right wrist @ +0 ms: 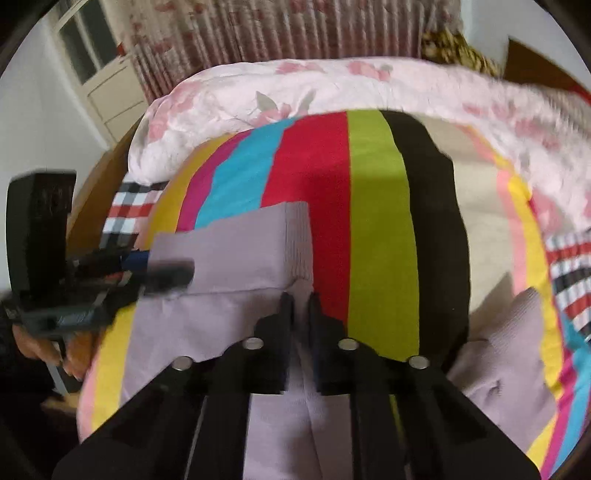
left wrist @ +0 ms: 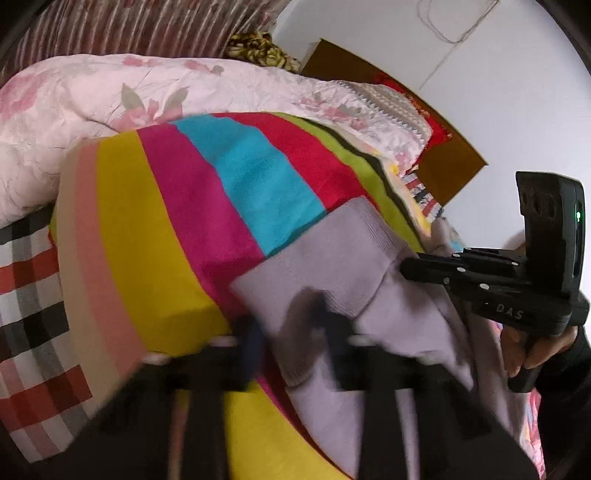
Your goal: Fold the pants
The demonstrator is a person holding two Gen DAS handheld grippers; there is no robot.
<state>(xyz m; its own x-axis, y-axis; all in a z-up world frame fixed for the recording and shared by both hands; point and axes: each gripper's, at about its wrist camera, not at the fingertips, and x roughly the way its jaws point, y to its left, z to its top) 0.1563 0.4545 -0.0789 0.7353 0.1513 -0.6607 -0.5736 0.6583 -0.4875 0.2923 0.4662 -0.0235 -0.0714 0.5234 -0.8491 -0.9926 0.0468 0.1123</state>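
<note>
The right gripper (right wrist: 300,295) is closed on the pants (right wrist: 236,240), its two black fingers pinched on the fabric just below a ribbed cuff, with only a thin fold of cloth between them. The left gripper (right wrist: 173,273) is likewise shut on the pants at the outer edge of the same folded leg; in its own view the fingers (left wrist: 332,332) are blurred dark shapes over the fabric. The pants are of soft lilac knit, smooth on the legs and finely ribbed at the cuffs, and lie across a striped blanket (right wrist: 376,221) on a bed. The blanket is of fuzzy pile, in broad bands of yellow, magenta, blue, red, green and black. Beyond it a crinkled pink floral quilt (right wrist: 332,88) is heaped, and a checked sheet (left wrist: 33,295) in red, black and white lies under the blanket. Only the right wrist view shows a second ribbed cuff (right wrist: 517,332) to the right, and a white window (right wrist: 88,48) beside a pleated curtain (right wrist: 277,33). Only the left wrist view shows the brown headboard (left wrist: 443,173) against the white wall, and the hand (left wrist: 535,350) round the right gripper's handle.
</note>
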